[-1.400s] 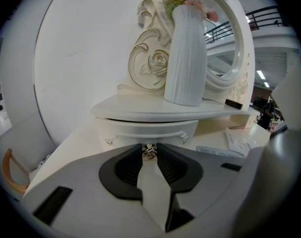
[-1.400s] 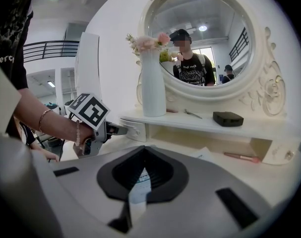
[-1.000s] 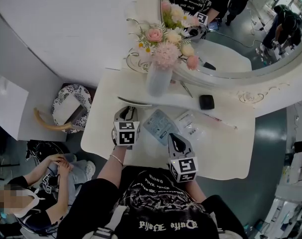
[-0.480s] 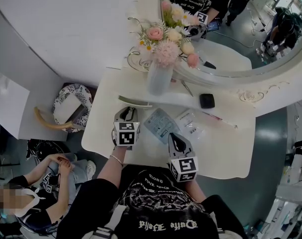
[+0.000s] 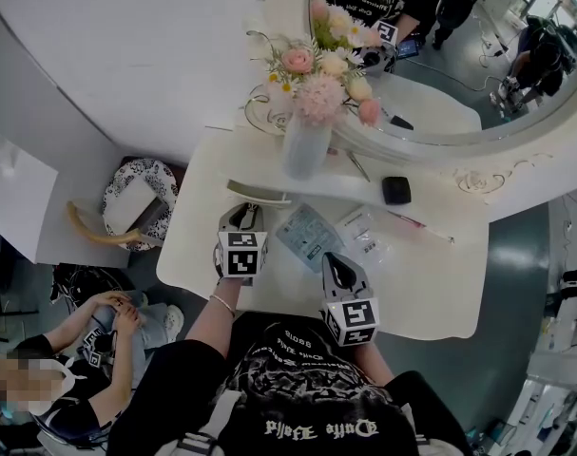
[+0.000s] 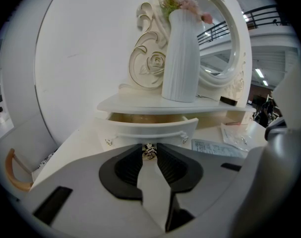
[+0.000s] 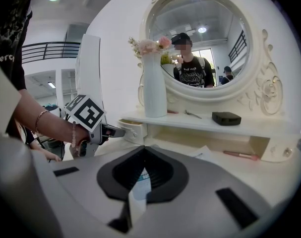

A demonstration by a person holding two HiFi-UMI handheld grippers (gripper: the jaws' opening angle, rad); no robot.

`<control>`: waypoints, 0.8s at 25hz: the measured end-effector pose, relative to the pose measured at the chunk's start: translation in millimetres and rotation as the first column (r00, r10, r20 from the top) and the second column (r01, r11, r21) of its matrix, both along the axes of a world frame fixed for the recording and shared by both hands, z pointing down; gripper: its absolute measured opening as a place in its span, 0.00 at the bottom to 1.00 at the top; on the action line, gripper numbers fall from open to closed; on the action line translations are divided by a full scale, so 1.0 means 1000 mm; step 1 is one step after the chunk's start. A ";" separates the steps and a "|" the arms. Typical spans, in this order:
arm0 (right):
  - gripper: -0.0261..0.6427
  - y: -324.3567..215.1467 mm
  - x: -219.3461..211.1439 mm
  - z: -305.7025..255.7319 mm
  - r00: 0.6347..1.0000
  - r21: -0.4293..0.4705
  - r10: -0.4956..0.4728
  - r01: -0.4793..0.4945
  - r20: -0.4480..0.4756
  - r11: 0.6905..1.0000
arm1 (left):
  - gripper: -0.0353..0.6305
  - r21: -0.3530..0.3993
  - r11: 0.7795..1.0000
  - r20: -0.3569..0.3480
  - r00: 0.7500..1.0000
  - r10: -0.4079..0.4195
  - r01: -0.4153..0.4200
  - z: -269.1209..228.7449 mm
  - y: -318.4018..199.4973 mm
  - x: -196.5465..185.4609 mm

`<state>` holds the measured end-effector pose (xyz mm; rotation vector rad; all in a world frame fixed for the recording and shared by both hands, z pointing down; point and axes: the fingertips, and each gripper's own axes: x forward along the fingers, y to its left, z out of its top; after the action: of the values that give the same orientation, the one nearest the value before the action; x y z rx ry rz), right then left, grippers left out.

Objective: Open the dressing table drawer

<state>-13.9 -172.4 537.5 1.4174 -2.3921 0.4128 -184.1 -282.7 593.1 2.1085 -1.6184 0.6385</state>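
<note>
The white dressing table [image 5: 431,293] has a small curved drawer [image 6: 146,129] under its upper shelf at the left. The drawer stands pulled out a little, and its yellowish inside shows. My left gripper [image 6: 149,151] is shut on the drawer's small metal knob [image 6: 149,150]. The head view shows this gripper [image 5: 240,218] pointing at the drawer front [image 5: 258,195]. In the right gripper view it [image 7: 116,131] touches the drawer [image 7: 134,129]. My right gripper [image 7: 145,148] hovers over the tabletop, shut on nothing, and sits to the right of the left gripper [image 5: 334,266].
A white vase of pink flowers [image 5: 305,145] stands on the shelf above the drawer. A black box [image 5: 394,191] lies on the shelf too. A leaflet [image 5: 307,234], a clear packet [image 5: 366,236] and a pink stick [image 5: 419,227] lie on the tabletop. A person sits at the lower left [image 5: 88,350].
</note>
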 end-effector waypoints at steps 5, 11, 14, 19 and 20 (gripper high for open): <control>0.06 0.000 0.000 0.001 1.000 0.002 -0.003 0.003 -0.001 1.000 | 0.21 0.001 1.000 0.006 1.000 0.001 -0.001 0.001 0.002 -0.001; 0.06 0.003 -0.002 -0.001 1.000 0.003 -0.009 0.009 -0.002 1.000 | 0.21 -0.015 1.000 0.005 1.000 -0.001 0.001 0.000 0.007 -0.002; 0.06 0.004 -0.001 -0.001 1.000 0.005 -0.007 0.007 -0.001 1.000 | 0.21 -0.004 1.000 0.008 1.000 0.001 -0.001 -0.003 0.008 -0.001; 0.06 0.005 -0.001 0.000 1.000 0.008 -0.006 0.006 0.000 1.000 | 0.21 -0.007 1.000 0.008 1.000 -0.002 0.002 0.001 0.010 -0.001; 0.06 0.006 -0.001 0.000 1.000 0.008 -0.007 0.007 0.001 1.000 | 0.21 -0.008 1.000 0.007 1.000 -0.002 0.002 0.001 0.010 -0.001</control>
<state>-14.7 -166.7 537.0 1.4127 -2.4011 0.4020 -185.2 -272.3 594.0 2.1008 -1.6196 0.6515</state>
